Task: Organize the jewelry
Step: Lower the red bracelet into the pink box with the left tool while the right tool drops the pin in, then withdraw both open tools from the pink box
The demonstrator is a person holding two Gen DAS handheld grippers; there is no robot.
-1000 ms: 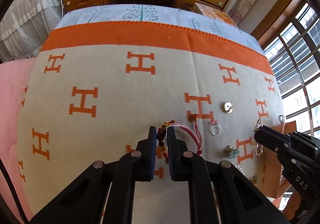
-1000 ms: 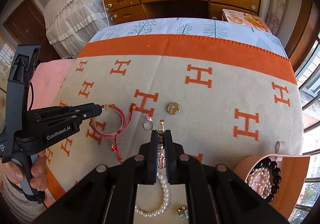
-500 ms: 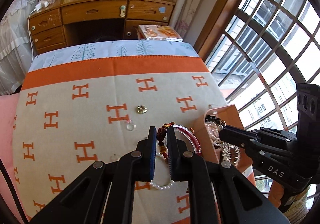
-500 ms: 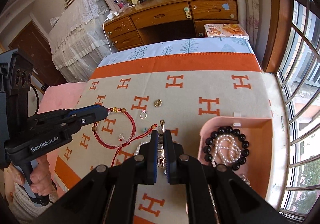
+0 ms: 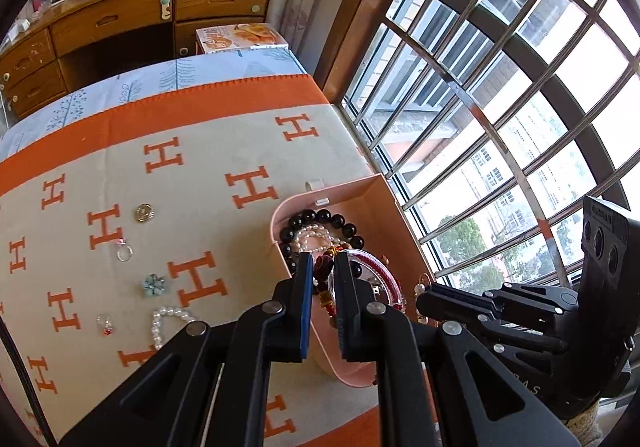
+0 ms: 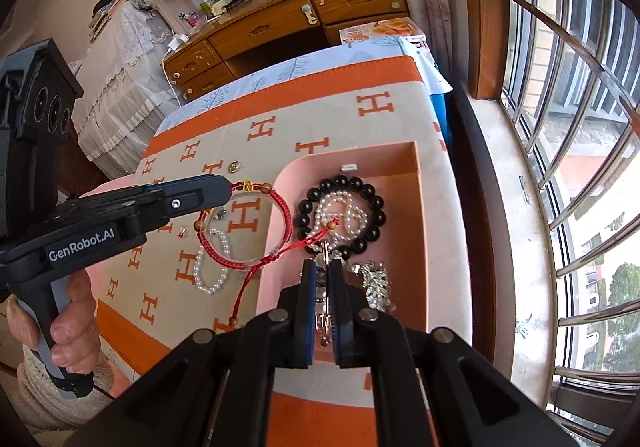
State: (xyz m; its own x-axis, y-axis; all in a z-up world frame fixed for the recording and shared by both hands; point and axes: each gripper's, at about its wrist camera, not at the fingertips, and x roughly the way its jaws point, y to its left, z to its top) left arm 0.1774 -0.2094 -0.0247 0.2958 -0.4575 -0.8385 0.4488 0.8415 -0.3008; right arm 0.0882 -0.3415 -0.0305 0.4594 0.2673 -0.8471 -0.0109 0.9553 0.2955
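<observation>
My left gripper (image 5: 322,262) is shut on a red cord bracelet (image 6: 280,203) with beads, held above the left edge of the pink tray (image 6: 418,207); the same gripper shows in the right wrist view (image 6: 230,187). My right gripper (image 6: 320,267) is shut on a silver and gold chain (image 6: 374,281) that hangs into the tray. In the tray lie a black bead bracelet (image 6: 378,203) and a white pearl strand (image 6: 344,213).
On the H-patterned blanket (image 5: 192,151) lie a gold brooch (image 5: 144,213), a ring (image 5: 125,253), a blue flower piece (image 5: 154,284), a small red-stone ring (image 5: 106,326) and a pearl bracelet (image 5: 160,321). The barred window (image 5: 500,107) is close on the right. A wooden desk (image 5: 132,19) stands behind.
Both grippers have moved right, from above the blanket to above the pink tray, each carrying its piece. The chain now hangs into the tray.
</observation>
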